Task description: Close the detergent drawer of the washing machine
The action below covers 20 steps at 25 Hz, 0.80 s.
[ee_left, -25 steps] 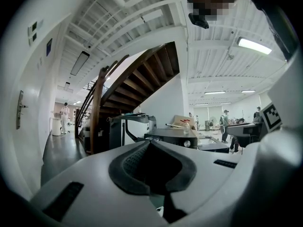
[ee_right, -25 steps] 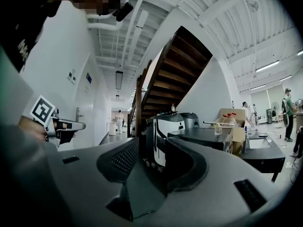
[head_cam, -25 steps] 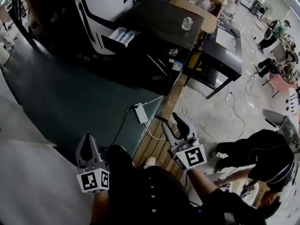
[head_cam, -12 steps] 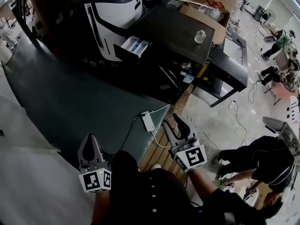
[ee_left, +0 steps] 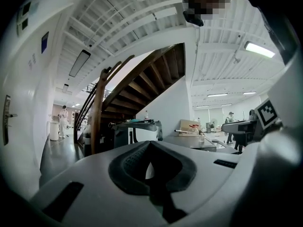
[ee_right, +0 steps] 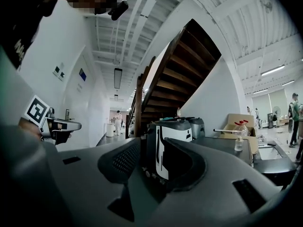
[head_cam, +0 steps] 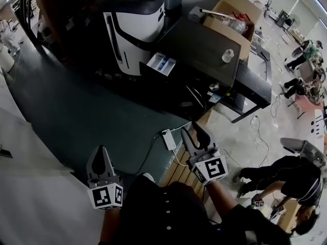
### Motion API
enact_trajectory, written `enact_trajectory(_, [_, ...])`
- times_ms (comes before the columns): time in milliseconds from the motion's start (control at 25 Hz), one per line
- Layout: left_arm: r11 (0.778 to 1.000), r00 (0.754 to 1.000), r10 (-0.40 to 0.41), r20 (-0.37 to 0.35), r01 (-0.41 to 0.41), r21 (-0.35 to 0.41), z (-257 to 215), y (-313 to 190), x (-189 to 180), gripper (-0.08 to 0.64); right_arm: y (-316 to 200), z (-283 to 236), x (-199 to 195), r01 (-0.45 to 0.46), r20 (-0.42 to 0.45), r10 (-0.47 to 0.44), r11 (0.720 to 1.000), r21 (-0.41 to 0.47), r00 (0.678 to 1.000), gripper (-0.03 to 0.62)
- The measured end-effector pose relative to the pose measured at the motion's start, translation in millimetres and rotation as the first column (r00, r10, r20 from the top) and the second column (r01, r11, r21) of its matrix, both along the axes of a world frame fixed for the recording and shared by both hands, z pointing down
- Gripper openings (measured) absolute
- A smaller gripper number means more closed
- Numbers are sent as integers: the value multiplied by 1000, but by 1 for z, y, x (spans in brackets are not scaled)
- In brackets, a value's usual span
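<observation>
The white and black washing machine (head_cam: 134, 27) stands at the top middle of the head view. Its detergent drawer (head_cam: 162, 64) sticks out open toward me, showing a white and blue inside. Both grippers are held level, well short of it, over the floor. My left gripper (head_cam: 98, 156) is shut, its tips meeting with nothing held (ee_left: 149, 148). My right gripper (head_cam: 194, 132) is open; its jaws have just been closing, and nothing is between them. Far off through their gap (ee_right: 156, 150) I see the washing machine (ee_right: 173, 136).
A dark cabinet (head_cam: 204, 45) beside the machine carries a small bottle (head_cam: 228, 55) and a cardboard box (head_cam: 232, 14). A white power strip (head_cam: 168, 139) with cables lies at the edge of the green floor mat (head_cam: 76, 111). A person (head_cam: 286, 177) crouches at the lower right.
The washing machine and its open drawer have slid down and to the right in the head view, closer to both grippers. The grippers keep their pose.
</observation>
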<state>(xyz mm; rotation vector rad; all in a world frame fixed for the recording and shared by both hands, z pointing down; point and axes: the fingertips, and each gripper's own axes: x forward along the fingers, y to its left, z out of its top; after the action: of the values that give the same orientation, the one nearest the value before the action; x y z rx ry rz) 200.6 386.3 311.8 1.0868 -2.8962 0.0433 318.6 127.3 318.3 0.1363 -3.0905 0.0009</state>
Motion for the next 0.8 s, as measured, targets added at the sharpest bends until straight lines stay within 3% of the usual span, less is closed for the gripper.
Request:
enact_trajectory(480, [1000, 1000, 19, -22, -19, -14, -17, -4, -43, 8, -7, -18, -34, -47, -25, 46, 999, -17, 999, 152])
enact_trajectory(800, [1000, 1000, -2, -16, 2, -23, -21, -35, -89, 8, -43, -15, -87, -31, -14, 31, 999, -21, 999, 152])
